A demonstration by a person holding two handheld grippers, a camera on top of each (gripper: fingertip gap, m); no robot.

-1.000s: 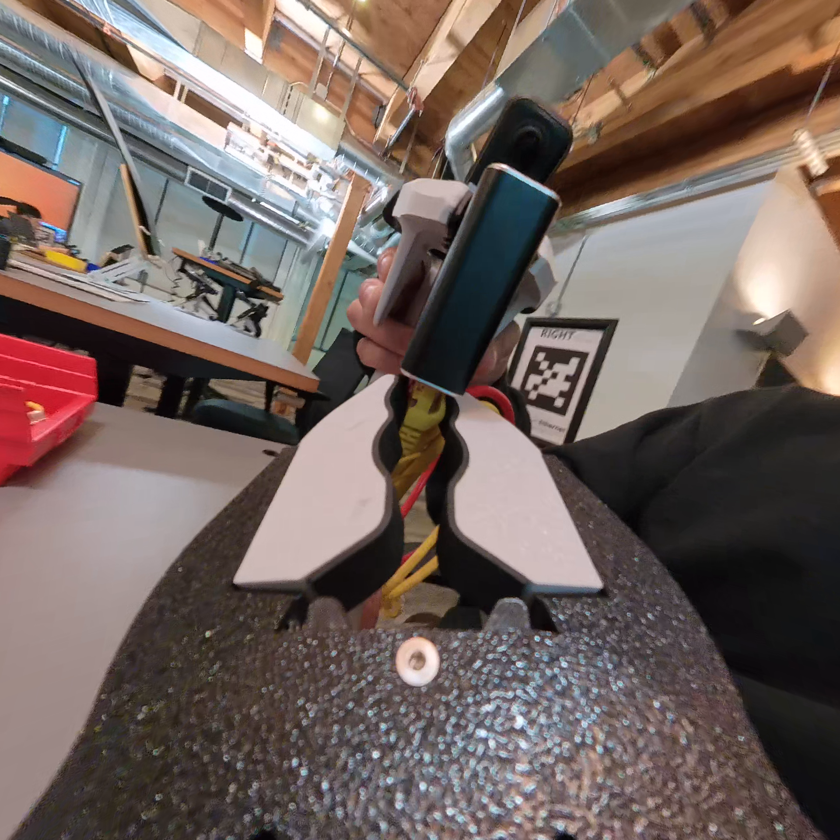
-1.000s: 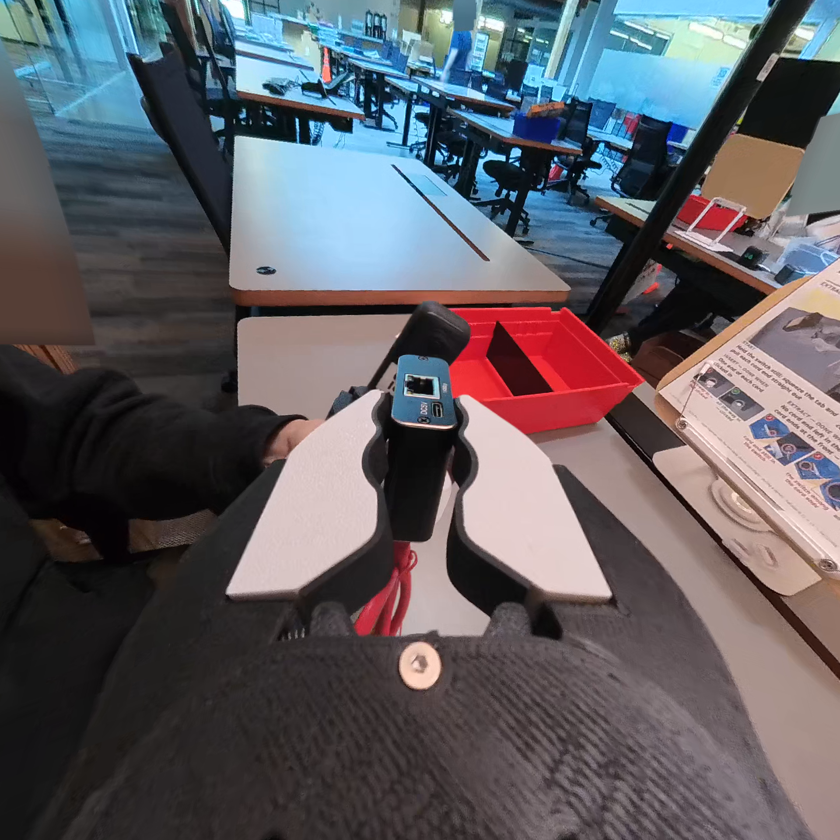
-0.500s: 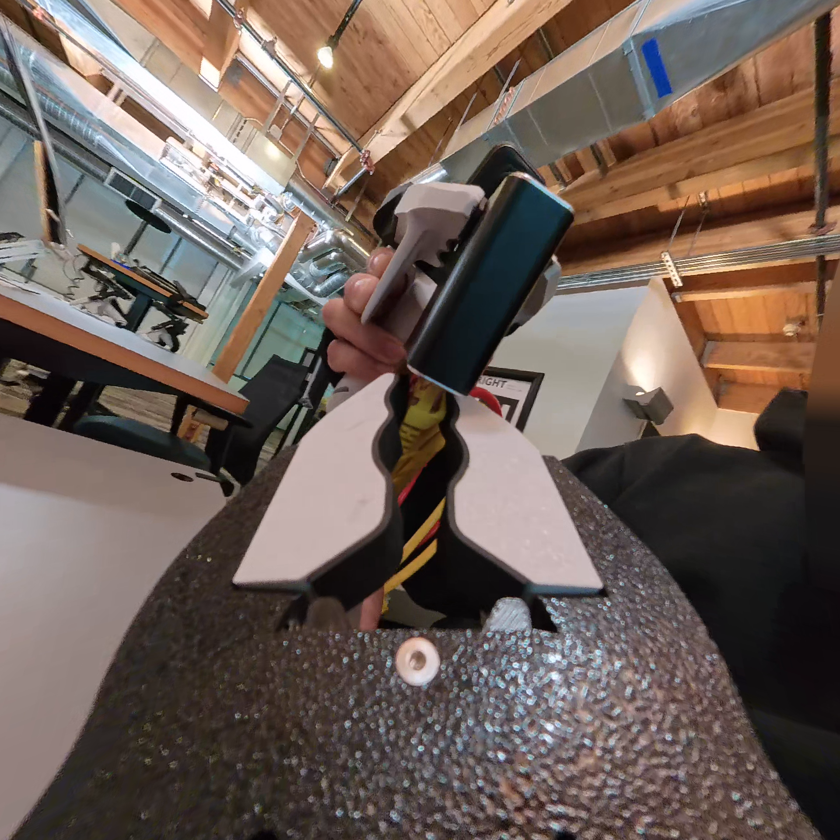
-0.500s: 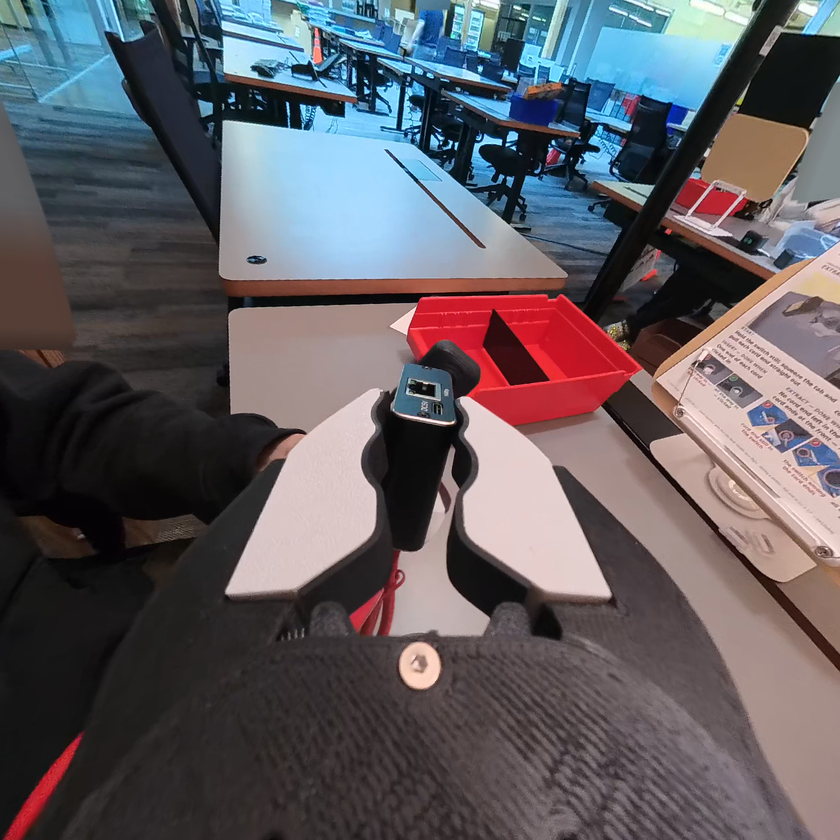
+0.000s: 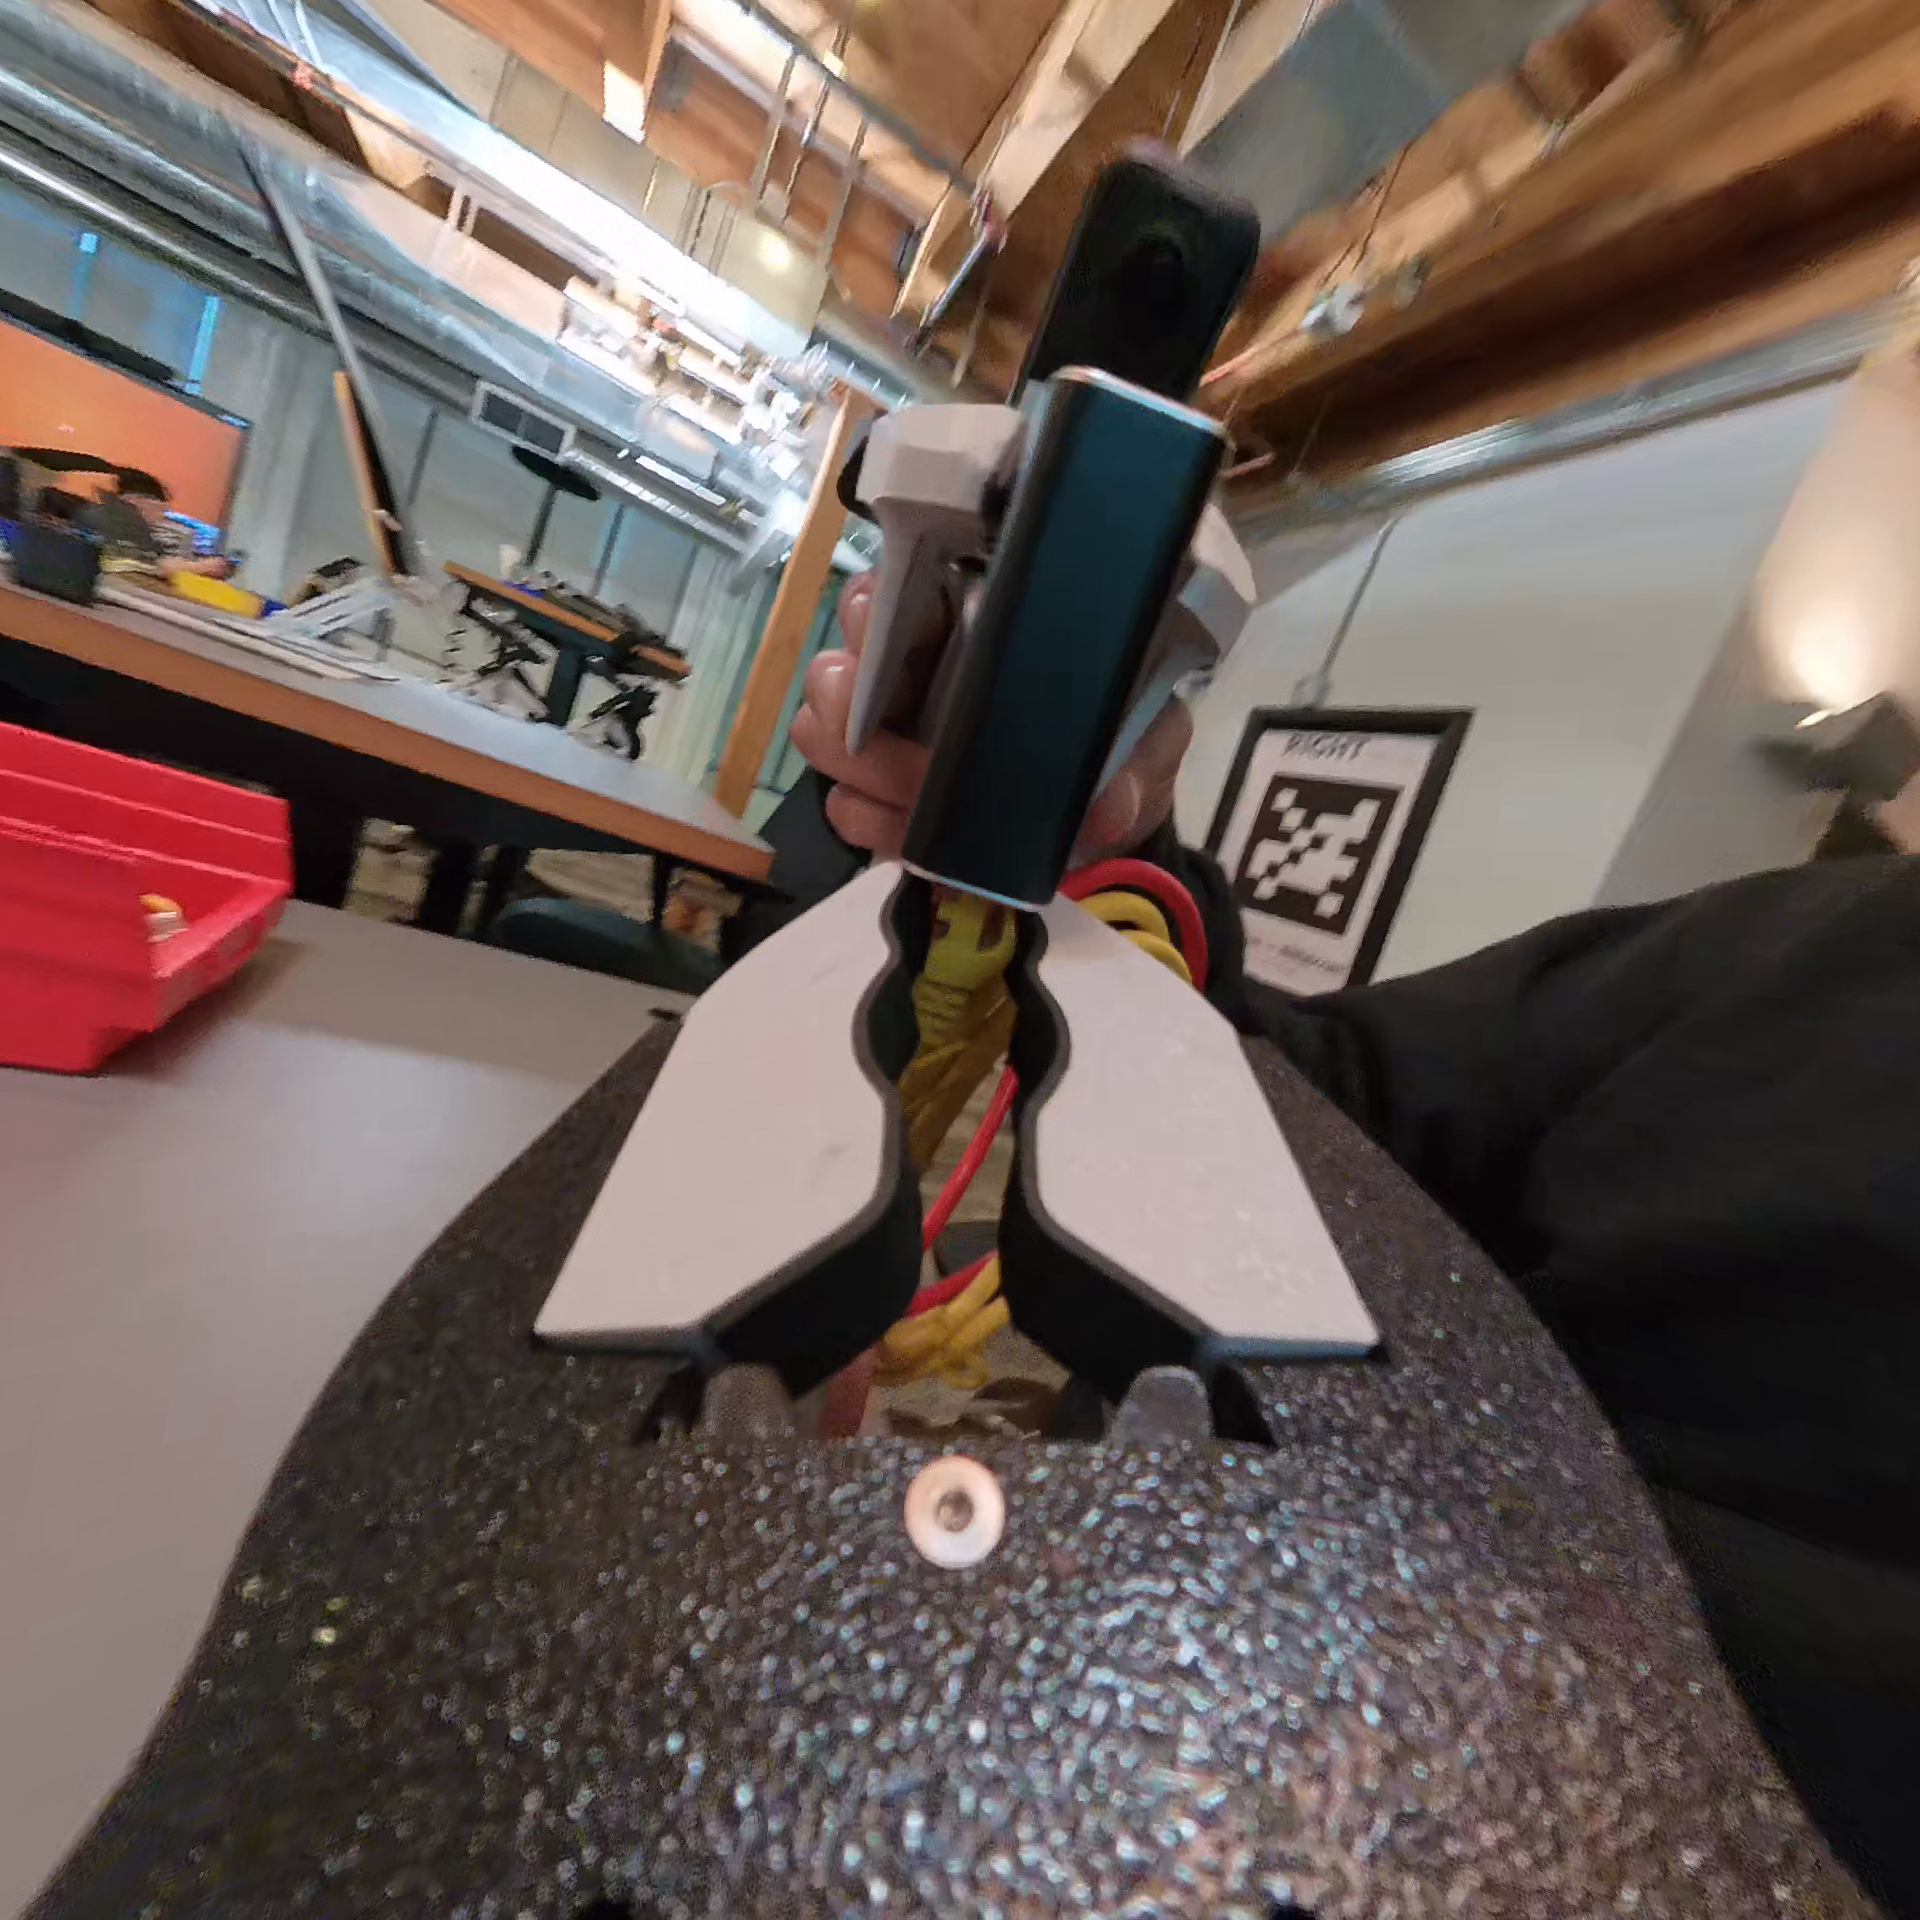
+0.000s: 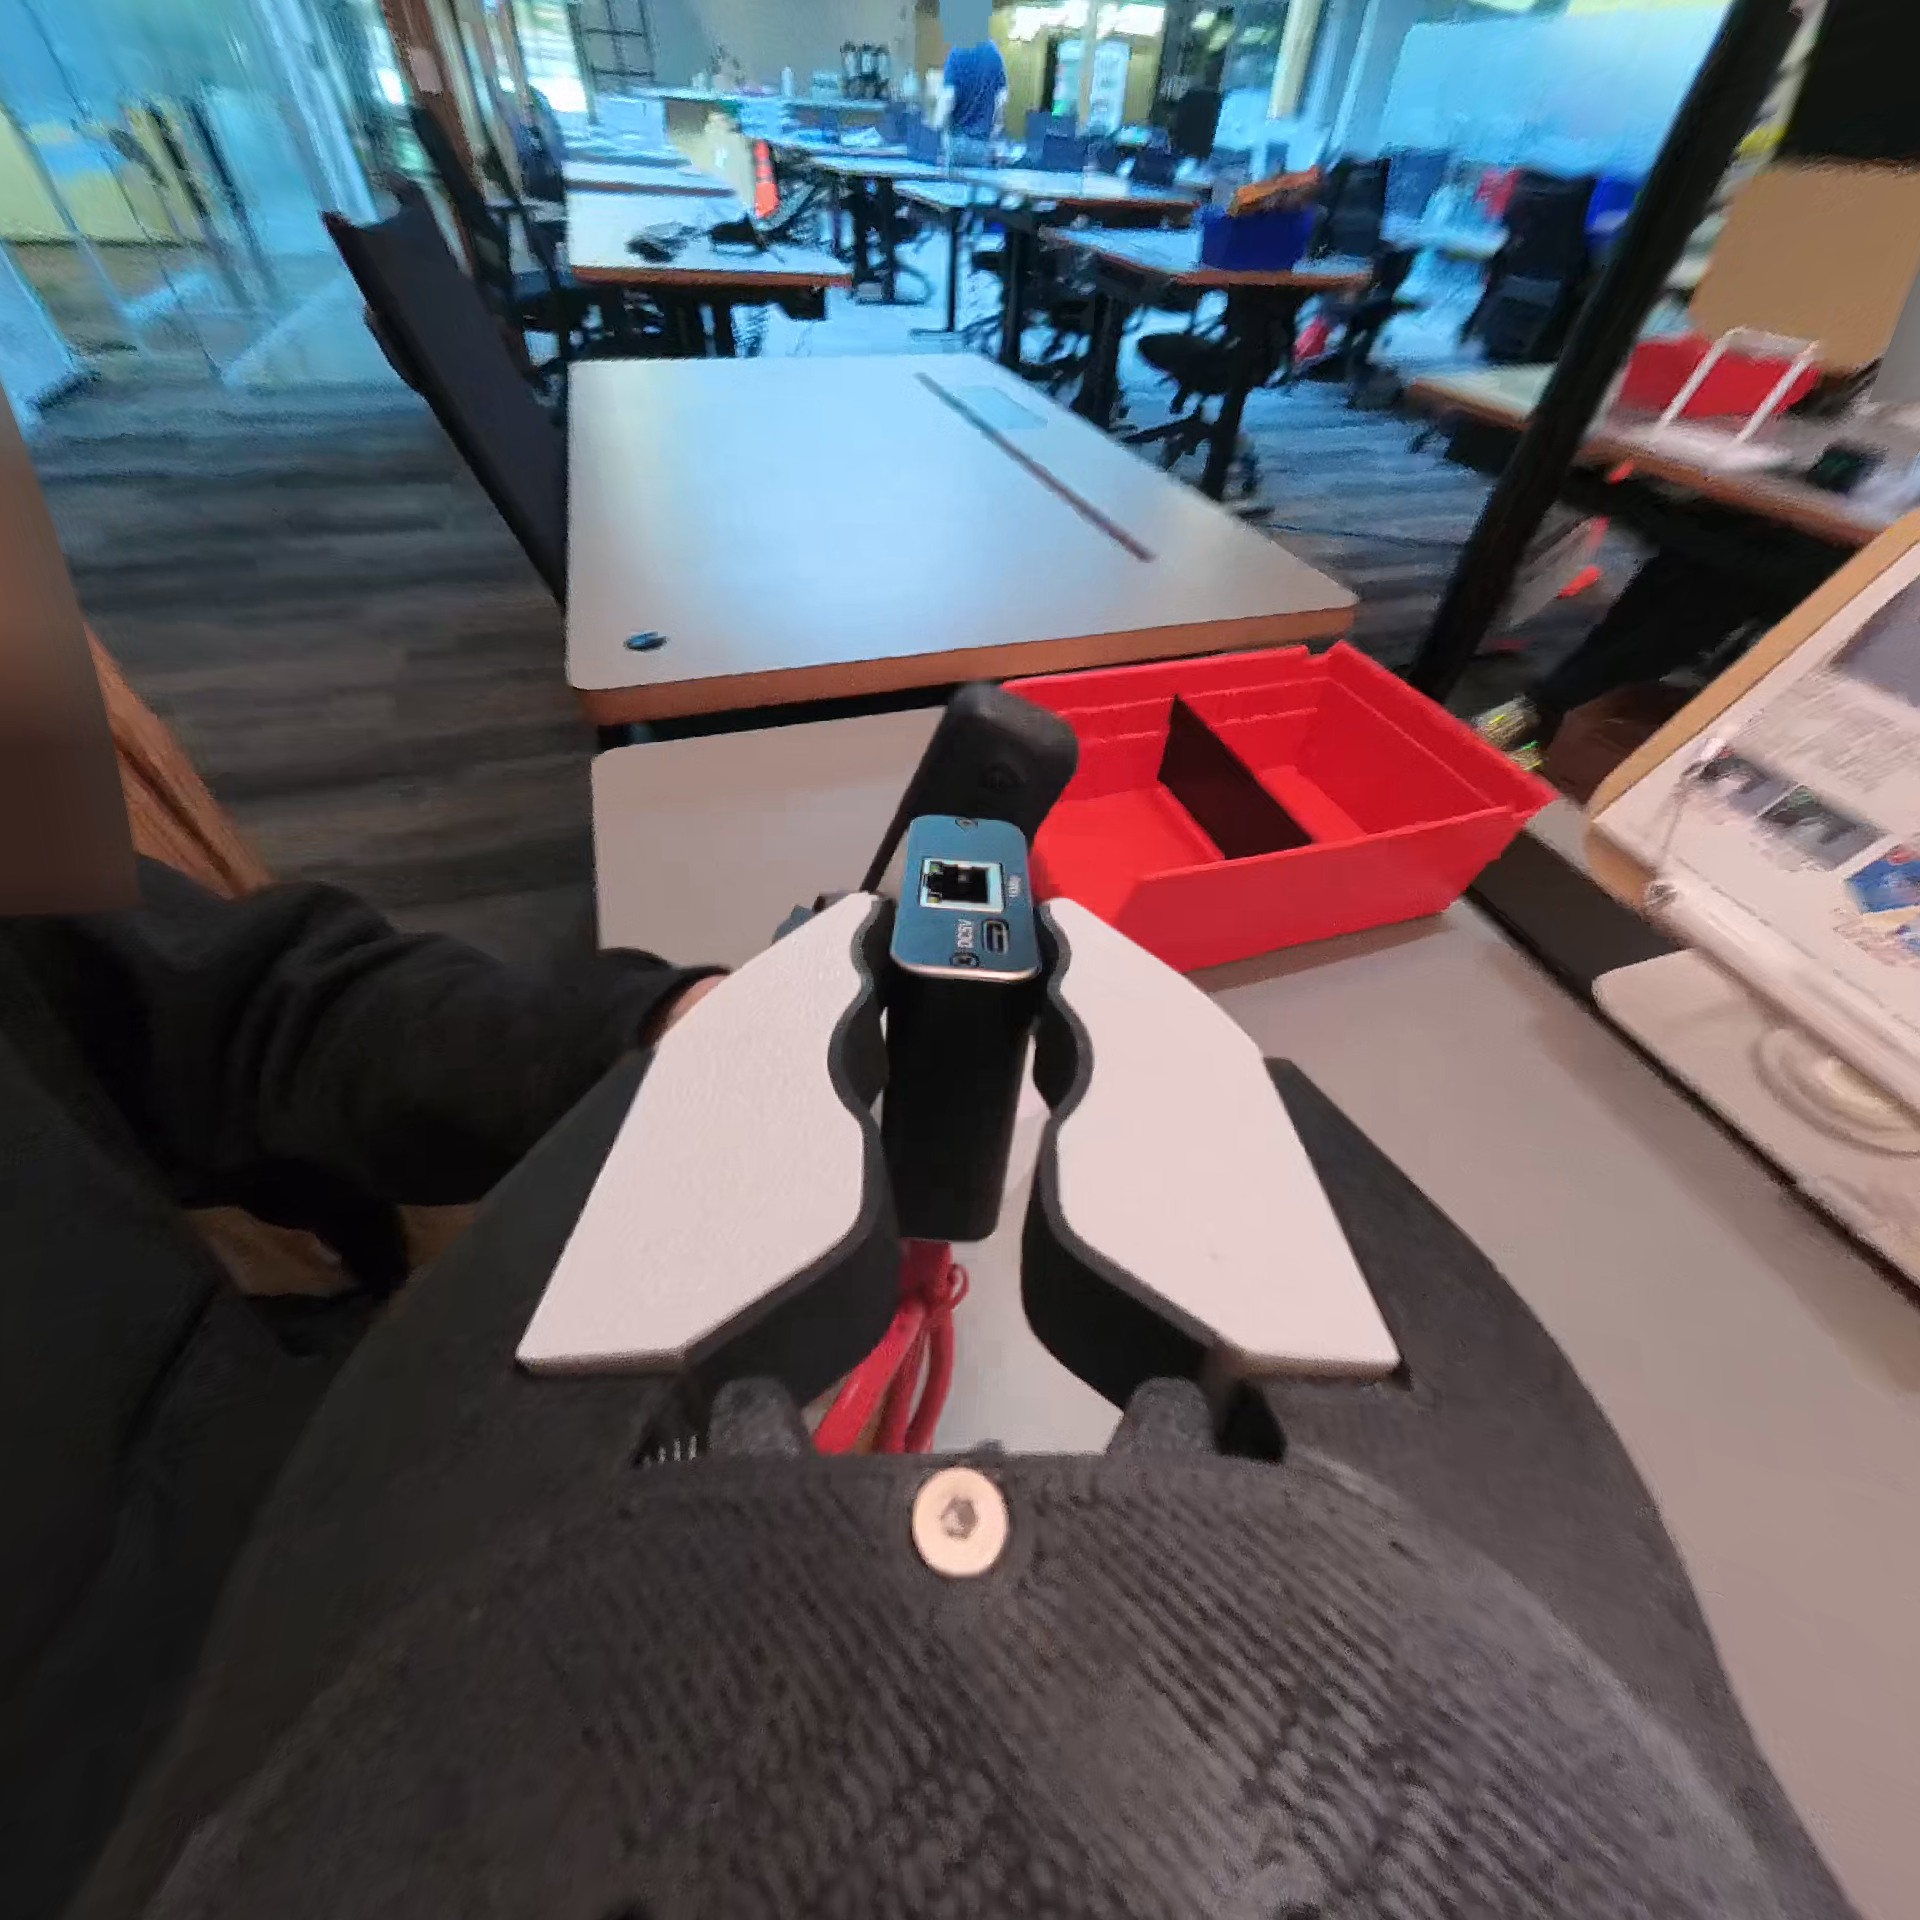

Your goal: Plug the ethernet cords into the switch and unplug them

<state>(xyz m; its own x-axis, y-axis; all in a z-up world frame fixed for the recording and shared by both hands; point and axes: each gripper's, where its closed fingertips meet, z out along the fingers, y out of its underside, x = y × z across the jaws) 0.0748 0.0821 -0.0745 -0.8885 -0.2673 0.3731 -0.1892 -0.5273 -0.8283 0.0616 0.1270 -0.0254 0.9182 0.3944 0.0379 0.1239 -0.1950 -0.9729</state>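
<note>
My right gripper (image 6: 961, 925) is shut on the black switch (image 6: 951, 1091) and holds it upright above the grey table (image 6: 1455, 1091). The switch's blue end face with an empty port (image 6: 961, 883) points away from me. A red cord (image 6: 914, 1340) hangs below the switch. In the left wrist view the switch (image 5: 1060, 665) stands just above my left gripper (image 5: 961, 914), which is shut on the yellow cord's plug (image 5: 961, 961). The plug sits at the switch's lower end. Yellow and red cord loops (image 5: 1132, 925) hang behind. The right gripper's grey fingers (image 5: 909, 561) clamp the switch.
A red divided bin (image 6: 1299, 831) stands on the table ahead and also shows at the left of the left wrist view (image 5: 125, 883). An instruction board on a stand (image 6: 1787, 883) is at the right. A person's black sleeve (image 5: 1610, 1143) lies close by. Some 6 cm of space lies between my two pairs of fingers.
The left wrist view tilted up half a second ago and has swung back down, blurred by motion. The right gripper with the switch shifted slightly. Both grips are unchanged.
</note>
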